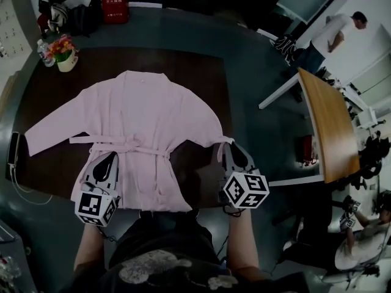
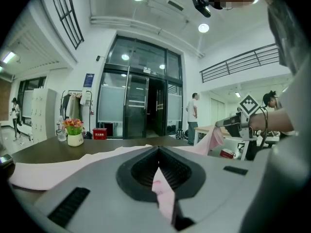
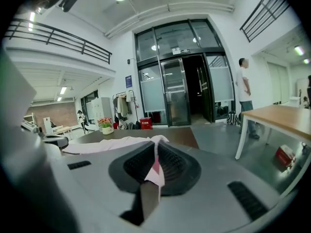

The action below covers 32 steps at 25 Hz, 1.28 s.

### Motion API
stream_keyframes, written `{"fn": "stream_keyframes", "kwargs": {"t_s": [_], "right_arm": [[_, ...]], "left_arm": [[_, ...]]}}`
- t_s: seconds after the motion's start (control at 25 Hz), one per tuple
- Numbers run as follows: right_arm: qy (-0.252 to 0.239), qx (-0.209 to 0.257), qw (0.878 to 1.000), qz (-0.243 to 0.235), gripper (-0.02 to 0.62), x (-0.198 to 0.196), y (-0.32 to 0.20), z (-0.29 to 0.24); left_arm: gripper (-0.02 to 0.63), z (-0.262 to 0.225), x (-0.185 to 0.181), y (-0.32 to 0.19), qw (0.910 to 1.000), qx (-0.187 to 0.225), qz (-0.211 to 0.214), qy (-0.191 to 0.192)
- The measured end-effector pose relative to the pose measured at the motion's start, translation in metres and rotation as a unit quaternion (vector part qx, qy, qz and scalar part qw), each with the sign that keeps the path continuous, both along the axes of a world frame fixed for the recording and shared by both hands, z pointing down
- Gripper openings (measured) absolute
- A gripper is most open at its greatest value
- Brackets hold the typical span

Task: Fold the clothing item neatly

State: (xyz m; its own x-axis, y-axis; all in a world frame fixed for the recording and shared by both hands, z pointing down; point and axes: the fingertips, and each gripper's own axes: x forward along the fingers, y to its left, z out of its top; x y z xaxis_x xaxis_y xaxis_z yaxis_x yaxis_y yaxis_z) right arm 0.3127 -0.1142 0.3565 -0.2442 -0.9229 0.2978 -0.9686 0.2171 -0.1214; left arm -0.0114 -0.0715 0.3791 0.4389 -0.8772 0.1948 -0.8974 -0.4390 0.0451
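Left gripper view shows the left gripper [image 2: 158,171] pressed shut on a fold of the pink robe [image 2: 163,198]. The right gripper [image 3: 155,161] pinches its sleeve end, held off the table [image 1: 211,69]. The robe lies spread there, collar far side, flowerpot [image 1: 65,54] beyond.

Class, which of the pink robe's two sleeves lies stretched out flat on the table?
The sleeve at the head view's left, spread straight outward. The other sleeve is drawn in, its cuff pinched in the right gripper.
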Motion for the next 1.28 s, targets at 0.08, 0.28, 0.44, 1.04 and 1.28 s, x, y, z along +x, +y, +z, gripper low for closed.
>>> {"fn": "stream_keyframes", "kwargs": {"t_s": [0.08,0.28,0.44,1.04,1.28], "right_arm": [[0.003,-0.006,1.000,-0.003,0.015,-0.019,-0.001,0.008],[0.000,-0.029,1.000,-0.009,0.015,-0.037,-0.005,0.031],[-0.018,-0.040,0.999,-0.016,0.015,-0.036,-0.012,0.043],[0.045,0.057,0.995,-0.075,0.015,-0.108,-0.065,-0.049],[0.075,0.068,0.993,-0.065,0.015,-0.190,-0.093,-0.064]], "left_arm": [[0.009,-0.001,-0.012,0.000,1.0000,-0.001,0.002,0.000],[0.009,0.000,-0.017,0.005,1.0000,-0.008,-0.003,0.002],[0.009,-0.002,-0.014,0.006,0.9997,-0.012,-0.019,-0.003],[0.009,-0.031,-0.094,-0.026,0.9959,0.024,-0.073,-0.047],[0.009,-0.027,-0.157,-0.060,0.9979,0.030,-0.033,-0.046]]}}
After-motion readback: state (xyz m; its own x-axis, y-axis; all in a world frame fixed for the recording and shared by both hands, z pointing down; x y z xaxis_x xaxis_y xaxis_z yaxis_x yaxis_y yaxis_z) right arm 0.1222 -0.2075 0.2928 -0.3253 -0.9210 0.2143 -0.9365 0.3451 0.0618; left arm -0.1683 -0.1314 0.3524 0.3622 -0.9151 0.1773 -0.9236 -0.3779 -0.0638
